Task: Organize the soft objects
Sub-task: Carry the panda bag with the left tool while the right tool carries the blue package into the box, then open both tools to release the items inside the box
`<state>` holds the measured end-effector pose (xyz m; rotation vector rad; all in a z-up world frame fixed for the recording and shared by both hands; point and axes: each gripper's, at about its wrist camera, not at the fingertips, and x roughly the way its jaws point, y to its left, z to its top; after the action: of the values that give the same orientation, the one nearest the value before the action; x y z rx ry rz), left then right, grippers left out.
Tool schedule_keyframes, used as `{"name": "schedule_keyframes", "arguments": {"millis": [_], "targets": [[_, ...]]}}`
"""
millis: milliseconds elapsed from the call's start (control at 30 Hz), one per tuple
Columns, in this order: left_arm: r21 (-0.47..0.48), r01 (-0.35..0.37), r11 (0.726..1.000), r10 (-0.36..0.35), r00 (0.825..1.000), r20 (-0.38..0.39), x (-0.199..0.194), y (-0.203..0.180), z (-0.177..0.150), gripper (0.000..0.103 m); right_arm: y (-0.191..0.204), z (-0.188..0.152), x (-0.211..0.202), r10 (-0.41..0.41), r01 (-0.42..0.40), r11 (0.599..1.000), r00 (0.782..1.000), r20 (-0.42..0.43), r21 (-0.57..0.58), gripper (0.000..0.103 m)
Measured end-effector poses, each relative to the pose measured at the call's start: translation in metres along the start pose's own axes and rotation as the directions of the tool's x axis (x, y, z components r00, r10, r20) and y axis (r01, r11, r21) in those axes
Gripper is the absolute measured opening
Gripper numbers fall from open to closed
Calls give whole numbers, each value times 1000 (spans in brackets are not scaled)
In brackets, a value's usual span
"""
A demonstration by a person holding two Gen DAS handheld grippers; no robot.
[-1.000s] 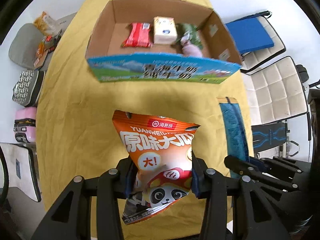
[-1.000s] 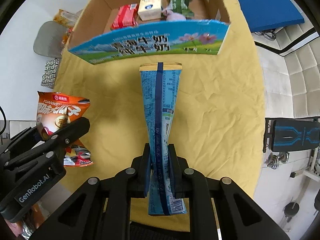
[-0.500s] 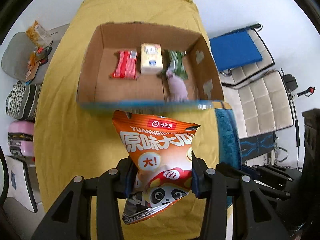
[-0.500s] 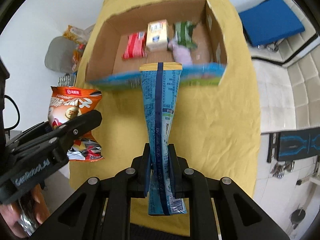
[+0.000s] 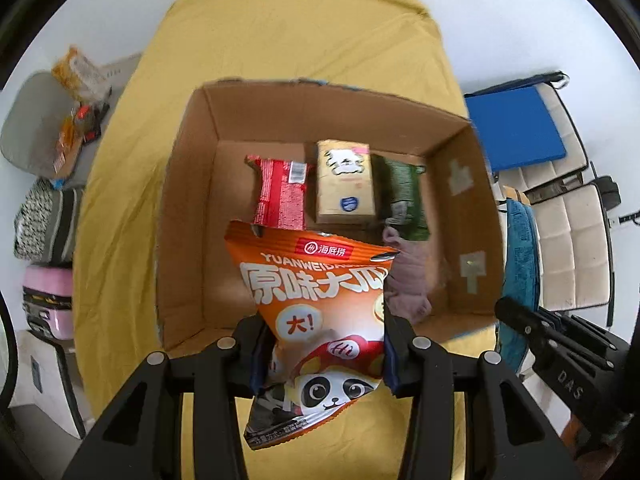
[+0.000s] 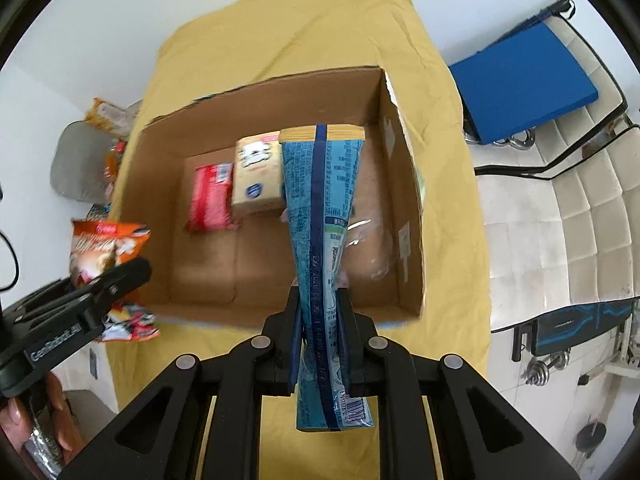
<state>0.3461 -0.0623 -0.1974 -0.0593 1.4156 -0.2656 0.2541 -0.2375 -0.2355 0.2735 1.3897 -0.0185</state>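
My left gripper is shut on an orange snack bag with a panda and holds it over the near edge of the open cardboard box. My right gripper is shut on a long blue packet, held upright over the same box. Inside the box lie a red packet, a beige carton, a green packet and a mauve soft item.
The box stands on a table with a yellow cloth. White padded chairs, one with a blue cushion, stand to the right. Bags and snack packs sit on seats to the left.
Both grippers have risen and moved forward with their packets, from in front of the box to above its near edge. The box's inside now shows from above.
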Motion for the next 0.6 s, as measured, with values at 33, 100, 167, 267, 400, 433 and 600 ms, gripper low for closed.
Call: {"name": "schedule_keyframes", "arguments": {"millis": [33,100,167,267,400,433,600], "targets": [[-11,-5,1000,4,1000,-11,6,4,4,41,-1,6,8,-7,7,1000,1000,-7,5,16],[-24,-3,1000,2,999,-36,20,11,10,41,-4,17,25,-23,23,1000,1000,-21,11,16],[-35,-11,999,9,998,-56,33,17,16,41,-6,25,39,-32,32,999,999,-30,17,16],[-53,-4,999,-1,995,-96,53,24,23,41,-8,36,58,-36,37,999,998,-49,23,16],[-62,-4,998,-4,991,-132,75,29,29,41,-7,47,77,-48,49,999,997,-65,11,16],[-59,-9,998,0,990,-139,80,29,30,41,-7,48,80,-54,55,998,996,-66,11,16],[-59,-5,998,-5,986,-164,98,30,35,43,-3,59,97,-85,85,996,994,-75,-5,16]]}}
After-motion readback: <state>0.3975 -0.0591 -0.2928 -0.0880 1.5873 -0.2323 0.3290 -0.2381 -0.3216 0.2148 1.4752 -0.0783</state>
